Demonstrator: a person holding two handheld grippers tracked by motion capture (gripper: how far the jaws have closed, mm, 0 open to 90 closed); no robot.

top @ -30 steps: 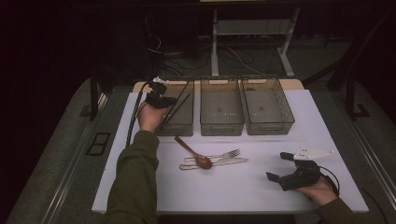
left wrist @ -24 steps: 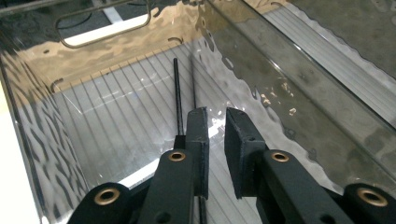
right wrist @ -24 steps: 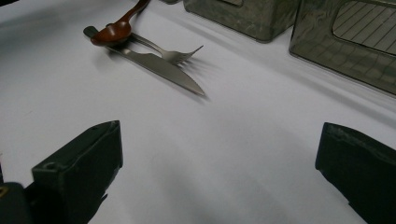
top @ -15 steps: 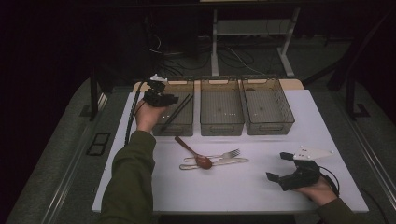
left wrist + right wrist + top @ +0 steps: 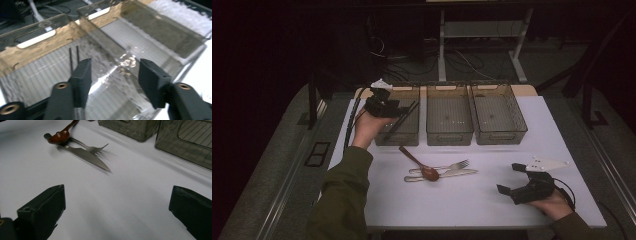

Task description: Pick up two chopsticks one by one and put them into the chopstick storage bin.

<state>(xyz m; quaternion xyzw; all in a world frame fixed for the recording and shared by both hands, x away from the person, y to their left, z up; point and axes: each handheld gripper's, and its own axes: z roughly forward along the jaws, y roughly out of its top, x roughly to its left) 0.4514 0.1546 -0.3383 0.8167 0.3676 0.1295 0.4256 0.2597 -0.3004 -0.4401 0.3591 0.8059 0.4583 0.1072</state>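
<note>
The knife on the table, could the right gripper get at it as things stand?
Probably yes. The right gripper rests with its jaws wide open, facing the knife across bare white table. The fork and brown spoon overlap only its handle end.

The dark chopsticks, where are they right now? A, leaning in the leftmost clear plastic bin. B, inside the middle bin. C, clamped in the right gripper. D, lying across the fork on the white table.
A: in the high view the pair of dark chopsticks leans slanted in the leftmost clear plastic bin, just beside the left gripper, whose jaws stand apart with nothing between them.
</note>
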